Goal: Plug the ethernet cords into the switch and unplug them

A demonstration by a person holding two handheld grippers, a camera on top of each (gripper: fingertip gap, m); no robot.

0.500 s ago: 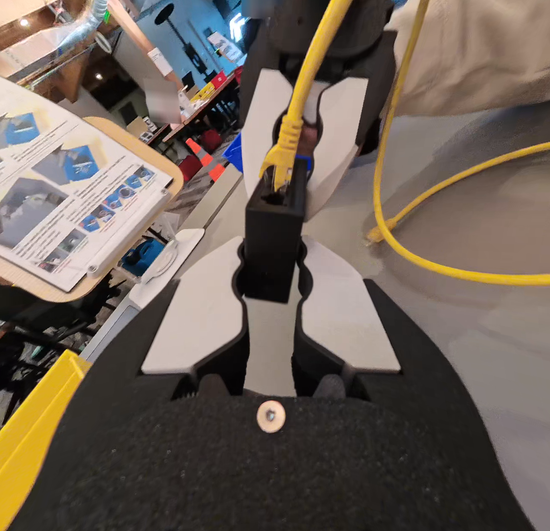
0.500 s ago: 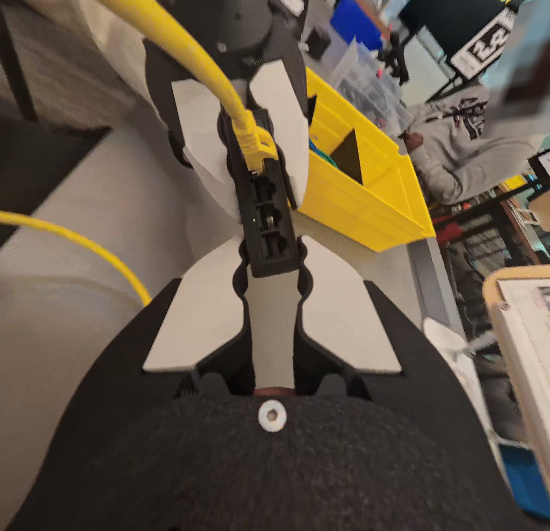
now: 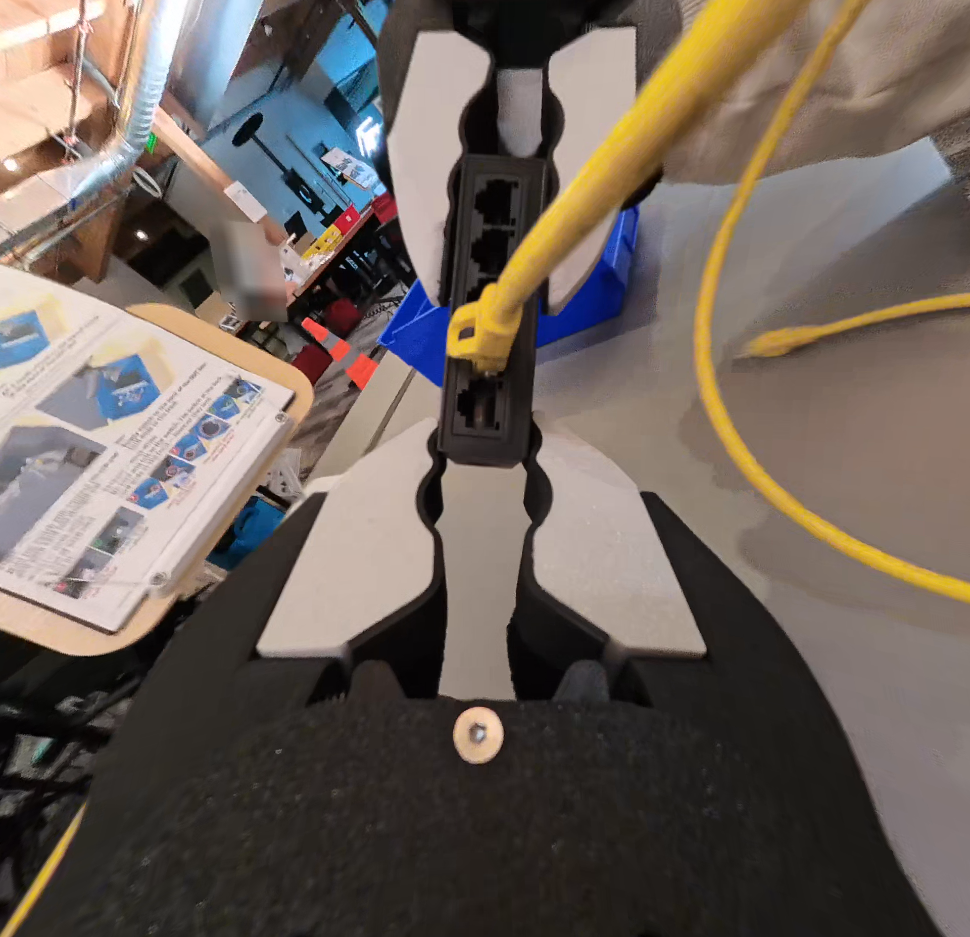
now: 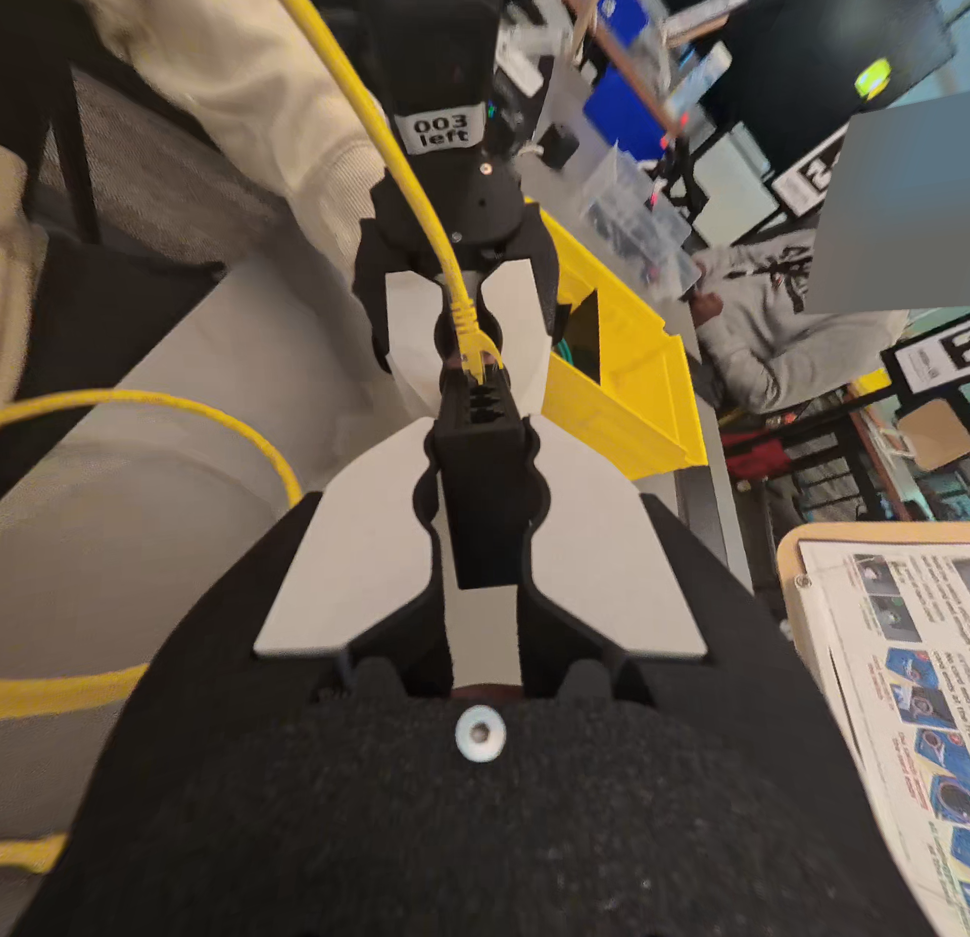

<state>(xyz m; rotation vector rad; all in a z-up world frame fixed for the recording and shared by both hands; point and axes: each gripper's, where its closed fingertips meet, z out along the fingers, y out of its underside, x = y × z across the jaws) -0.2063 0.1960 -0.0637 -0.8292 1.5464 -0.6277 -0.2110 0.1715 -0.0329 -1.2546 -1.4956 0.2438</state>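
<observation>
left gripper [image 3: 483,442]: clenched on the near end of the switch [image 3: 472,250], fingertips only, shallow bite.
right gripper [image 4: 480,439]: clamped on the opposite end; the switch is held in the air between the two, above the table [image 3: 840,439].
plug [image 3: 480,334]: yellow, in the second port from the left gripper's end; looks tilted, can't tell if latched.
cable [image 3: 603,176]: runs up past the right gripper's finger, looks taut.
spare cable [image 3: 735,465]: loose on the table, well apart.
risk 1: a tug on the cable twists the switch out of the shallow left pinch.
risk 2: pulling with the latch tab unpressed could jam the plug or snap the tab.
risk 3: the grippers pulling against each other could make one end slip.
</observation>
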